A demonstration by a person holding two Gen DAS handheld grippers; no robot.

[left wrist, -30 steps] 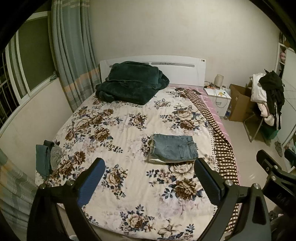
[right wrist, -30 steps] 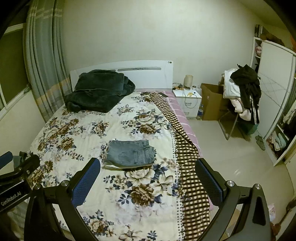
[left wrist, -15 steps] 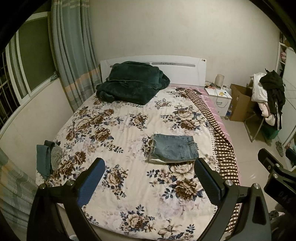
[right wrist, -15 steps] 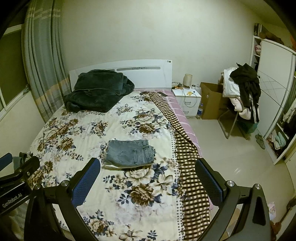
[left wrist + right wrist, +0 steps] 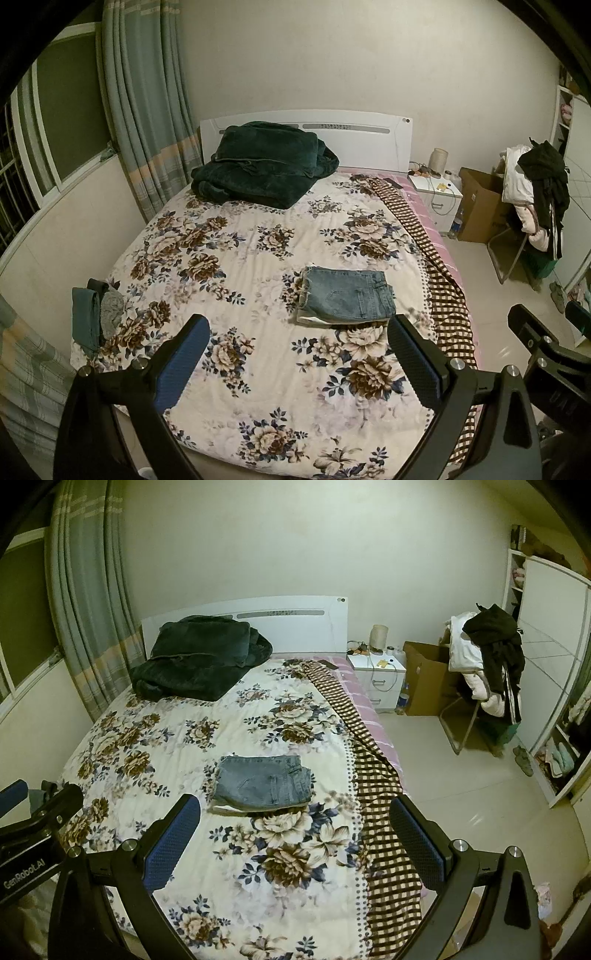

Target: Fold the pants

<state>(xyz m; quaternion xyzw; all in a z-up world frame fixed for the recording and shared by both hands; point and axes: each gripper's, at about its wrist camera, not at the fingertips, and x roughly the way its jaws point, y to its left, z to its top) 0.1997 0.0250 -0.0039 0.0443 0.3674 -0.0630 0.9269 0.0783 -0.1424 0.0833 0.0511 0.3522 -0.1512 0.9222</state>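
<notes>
While both tools hang above the foot of the bed, logged as follows. Folded blue denim pants [image 5: 347,297] lying as a compact rectangle on the white floral quilt [image 5: 236,266], right of centre, well clear of either tool. Left gripper [image 5: 297,363]: blue-padded fingers [image 5: 181,363] spread wide, nothing between them. Right gripper [image 5: 295,843]: likewise spread wide and empty (pants visible beyond the gap at [image 5: 263,782]). Compared with the views a second back: almost no change, only a slight drift of the scene in both views, pants apparently the same shape and spot. Judged meaning: fold complete, tools withdrawn, task at or near its end; no further grasp apparently needed unless a tidy-up of the frayed hem edge on the left side of the stack. Also noted: dark green plush blanket [image 5: 262,168] heaped at the white headboard [image 5: 354,127]; small teal and grey garments [image 5: 94,314] at the left bed edge; brown checked cloth [image 5: 373,786] along the right side.
</notes>
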